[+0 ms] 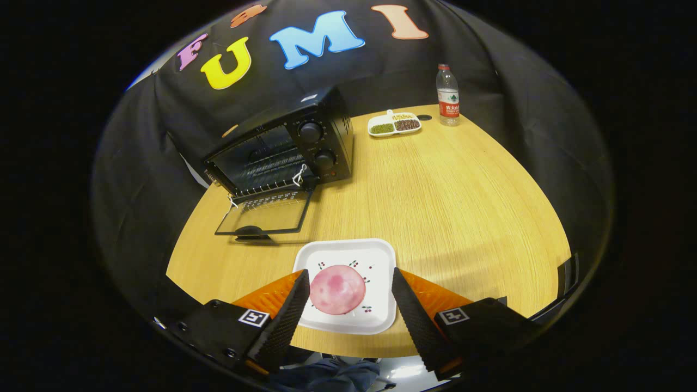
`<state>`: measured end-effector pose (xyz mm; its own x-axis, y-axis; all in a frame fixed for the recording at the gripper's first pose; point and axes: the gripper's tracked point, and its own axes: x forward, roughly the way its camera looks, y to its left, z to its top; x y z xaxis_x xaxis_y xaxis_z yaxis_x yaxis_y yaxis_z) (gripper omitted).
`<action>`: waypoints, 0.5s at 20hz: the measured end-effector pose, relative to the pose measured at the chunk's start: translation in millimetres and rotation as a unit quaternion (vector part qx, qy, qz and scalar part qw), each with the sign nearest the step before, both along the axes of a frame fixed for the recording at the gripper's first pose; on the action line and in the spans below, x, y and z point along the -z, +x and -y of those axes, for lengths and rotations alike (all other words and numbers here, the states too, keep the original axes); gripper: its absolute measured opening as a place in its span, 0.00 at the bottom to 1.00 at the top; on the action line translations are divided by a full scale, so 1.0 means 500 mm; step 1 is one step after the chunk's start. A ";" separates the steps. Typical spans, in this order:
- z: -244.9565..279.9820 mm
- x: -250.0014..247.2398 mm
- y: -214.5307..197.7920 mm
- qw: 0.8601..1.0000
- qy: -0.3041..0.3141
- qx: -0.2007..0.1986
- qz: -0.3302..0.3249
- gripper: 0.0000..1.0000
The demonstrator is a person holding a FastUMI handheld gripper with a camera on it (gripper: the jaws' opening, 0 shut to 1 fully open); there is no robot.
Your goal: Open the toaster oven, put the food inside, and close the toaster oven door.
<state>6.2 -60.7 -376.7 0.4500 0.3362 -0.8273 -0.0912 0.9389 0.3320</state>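
1. The hand-held gripper (pixel 345 296) hangs over the near edge of the bench (pixel 446 201), its fingers spread wide and gripping nothing.
2. Between the fingers sits a white square plate (pixel 375 256) with small cherry prints, close to the bench's near edge.
3. On the plate lies the food (pixel 337 289) — a round pink piece with darker blotches. It sits nearer the left finger than the right; whether that finger touches it I cannot tell.
4. Beyond the plate and to the left, the oven door (pixel 267 213) lies folded down flat over the bench, its glass pane showing the wood beneath and its handle at the near edge.
5. Behind the door stands the black toaster oven (pixel 283 144), open, with a wire rack inside and two knobs (pixel 317 146) on its right side.
6. Farther back, well apart from the oven, a small white dish (pixel 395 124) holds two kinds of grain — one green, one brown.
7. Just right of the dish stands a clear bottle (pixel 447 95), upright, with a red label.
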 end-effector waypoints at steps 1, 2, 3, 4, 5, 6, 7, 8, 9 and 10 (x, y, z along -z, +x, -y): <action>0.009 0.013 0.000 1.000 -0.002 -0.006 -0.017 0.96; 0.013 0.026 -0.004 0.999 0.000 -0.011 -0.034 0.96; 0.014 0.036 -0.005 0.998 0.006 -0.020 -0.053 0.95; 0.018 0.052 -0.010 0.997 0.010 -0.023 -0.077 0.95; 0.023 0.060 -0.013 0.995 0.016 -0.019 -0.092 0.91; 0.025 0.074 -0.007 0.994 0.019 -0.014 -0.104 0.90; 0.032 0.086 -0.003 0.993 0.016 -0.011 -0.114 0.88; 0.037 0.096 -0.008 0.992 0.012 -0.012 -0.124 0.87; 0.041 0.103 -0.012 0.991 0.008 -0.019 -0.135 0.87; 0.043 0.111 -0.019 0.989 0.003 -0.028 -0.144 0.87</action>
